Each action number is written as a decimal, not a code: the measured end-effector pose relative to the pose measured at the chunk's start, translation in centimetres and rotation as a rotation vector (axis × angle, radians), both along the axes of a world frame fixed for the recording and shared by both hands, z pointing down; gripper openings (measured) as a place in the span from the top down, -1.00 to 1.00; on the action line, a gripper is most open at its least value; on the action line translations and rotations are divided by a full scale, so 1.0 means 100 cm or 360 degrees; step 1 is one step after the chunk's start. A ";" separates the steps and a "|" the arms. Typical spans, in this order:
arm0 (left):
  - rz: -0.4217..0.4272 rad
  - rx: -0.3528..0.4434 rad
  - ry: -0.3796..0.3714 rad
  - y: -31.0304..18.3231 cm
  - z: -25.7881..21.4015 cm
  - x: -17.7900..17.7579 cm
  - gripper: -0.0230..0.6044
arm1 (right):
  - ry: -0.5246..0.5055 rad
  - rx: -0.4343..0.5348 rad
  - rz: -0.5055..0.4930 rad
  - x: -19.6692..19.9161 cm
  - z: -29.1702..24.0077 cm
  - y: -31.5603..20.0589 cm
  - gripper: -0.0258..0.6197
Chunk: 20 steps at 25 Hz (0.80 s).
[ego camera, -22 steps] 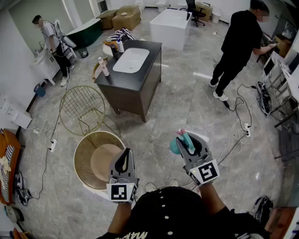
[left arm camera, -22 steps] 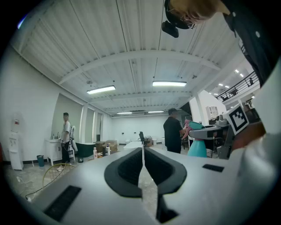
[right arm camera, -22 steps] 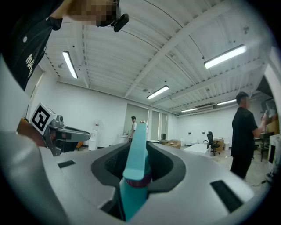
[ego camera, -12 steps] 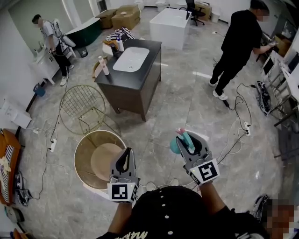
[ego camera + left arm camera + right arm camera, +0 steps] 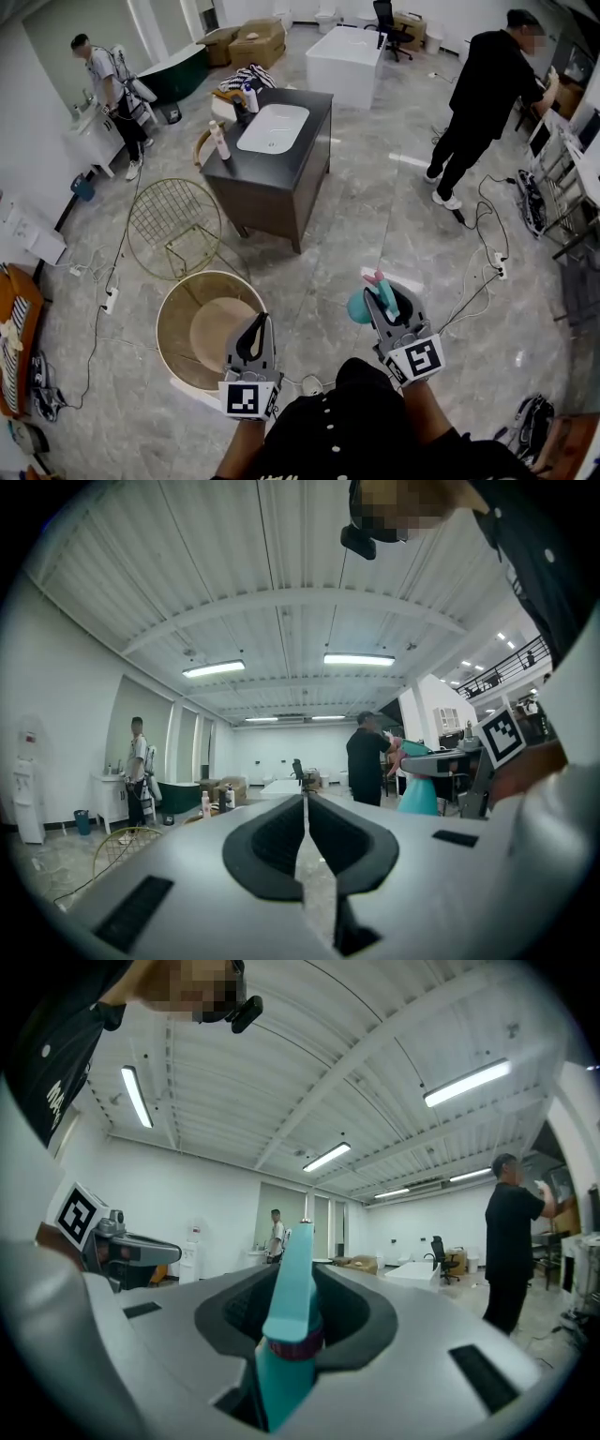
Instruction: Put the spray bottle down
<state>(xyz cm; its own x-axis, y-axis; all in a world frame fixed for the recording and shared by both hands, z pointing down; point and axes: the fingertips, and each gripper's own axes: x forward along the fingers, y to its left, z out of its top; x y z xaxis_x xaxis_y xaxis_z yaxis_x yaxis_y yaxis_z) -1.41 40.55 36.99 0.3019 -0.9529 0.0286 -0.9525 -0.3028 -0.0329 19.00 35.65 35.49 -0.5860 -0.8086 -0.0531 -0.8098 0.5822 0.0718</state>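
Observation:
The spray bottle (image 5: 359, 307) is teal with a pink trigger. My right gripper (image 5: 385, 300) is shut on its neck and holds it above the grey marble floor. In the right gripper view the bottle's teal head (image 5: 287, 1333) stands upright between the black pads. My left gripper (image 5: 255, 327) is shut with nothing in it and hovers level over the rim of a round wooden tub (image 5: 171, 309). In the left gripper view its pads (image 5: 281, 841) meet, and the bottle (image 5: 418, 791) shows off to the right.
A dark vanity cabinet (image 5: 267, 192) with a white sink and bottles stands ahead. A gold wire chair (image 5: 173, 225) is to its left. One person (image 5: 487, 103) stands at the right, another (image 5: 105, 89) at the far left. Cables (image 5: 478, 281) trail on the floor to the right.
The view has shifted: the cabinet and both grippers sit a little lower in the picture. The right gripper keeps its hold on the bottle. The left stays shut.

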 end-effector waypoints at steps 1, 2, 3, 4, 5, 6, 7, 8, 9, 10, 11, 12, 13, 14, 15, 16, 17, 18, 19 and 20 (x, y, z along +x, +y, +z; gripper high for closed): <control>0.0002 -0.0012 0.0000 0.001 0.003 -0.004 0.85 | -0.0003 -0.0009 0.0005 -0.003 0.003 0.001 0.59; 0.0001 -0.0022 0.0001 0.001 0.005 -0.008 0.85 | -0.0003 -0.0019 0.0008 -0.006 0.005 0.002 0.59; 0.0000 -0.0031 0.0006 0.000 0.007 -0.010 0.85 | 0.0000 -0.0028 0.0008 -0.008 0.007 0.003 0.59; 0.0000 -0.0037 0.0012 0.000 0.009 -0.011 0.85 | 0.0004 -0.0037 0.0008 -0.009 0.009 0.003 0.59; 0.0002 -0.0040 0.0018 -0.002 0.011 -0.011 0.85 | 0.0008 -0.0045 0.0008 -0.009 0.011 0.002 0.59; 0.0004 -0.0042 0.0021 -0.004 0.013 -0.011 0.85 | 0.0010 -0.0050 0.0009 -0.009 0.012 0.000 0.59; 0.0004 -0.0042 0.0023 -0.007 0.014 -0.011 0.85 | 0.0010 -0.0053 0.0010 -0.009 0.014 -0.003 0.59; 0.0003 -0.0043 0.0023 -0.012 0.015 -0.012 0.85 | 0.0007 -0.0053 0.0009 -0.010 0.014 -0.008 0.59; -0.0001 -0.0044 0.0023 -0.018 0.015 -0.013 0.85 | 0.0004 -0.0051 0.0007 -0.011 0.014 -0.014 0.59; -0.0006 -0.0046 0.0022 -0.024 0.016 -0.015 0.85 | 0.0001 -0.0048 0.0003 -0.013 0.014 -0.022 0.59; -0.0012 -0.0048 0.0019 -0.032 0.017 -0.017 0.85 | -0.0003 -0.0043 -0.0001 -0.014 0.014 -0.030 0.59; -0.0018 -0.0050 0.0016 -0.040 0.017 -0.019 0.85 | -0.0009 -0.0038 -0.0004 -0.016 0.014 -0.039 0.59; -0.0025 -0.0051 0.0012 -0.048 0.018 -0.020 0.85 | -0.0017 -0.0033 -0.0007 -0.017 0.015 -0.049 0.59; -0.0033 -0.0050 0.0008 -0.058 0.019 -0.021 0.85 | -0.0024 -0.0029 -0.0010 -0.017 0.015 -0.061 0.59; -0.0040 -0.0048 0.0006 -0.069 0.019 -0.023 0.85 | -0.0028 -0.0027 -0.0014 -0.018 0.016 -0.073 0.59; -0.0046 -0.0046 0.0004 -0.081 0.018 -0.024 0.85 | -0.0031 -0.0027 -0.0019 -0.019 0.017 -0.087 0.59; -0.0053 -0.0043 0.0002 -0.093 0.017 -0.025 0.85 | -0.0032 -0.0028 -0.0026 -0.021 0.017 -0.100 0.59; -0.0060 -0.0039 0.0001 -0.106 0.016 -0.026 0.85 | -0.0033 -0.0028 -0.0035 -0.022 0.017 -0.114 0.59; -0.0068 -0.0034 -0.0002 -0.119 0.014 -0.027 0.85 | -0.0034 -0.0025 -0.0047 -0.024 0.016 -0.127 0.59; -0.0078 -0.0028 -0.0007 -0.131 0.012 -0.028 0.85 | -0.0034 -0.0019 -0.0060 -0.026 0.015 -0.141 0.59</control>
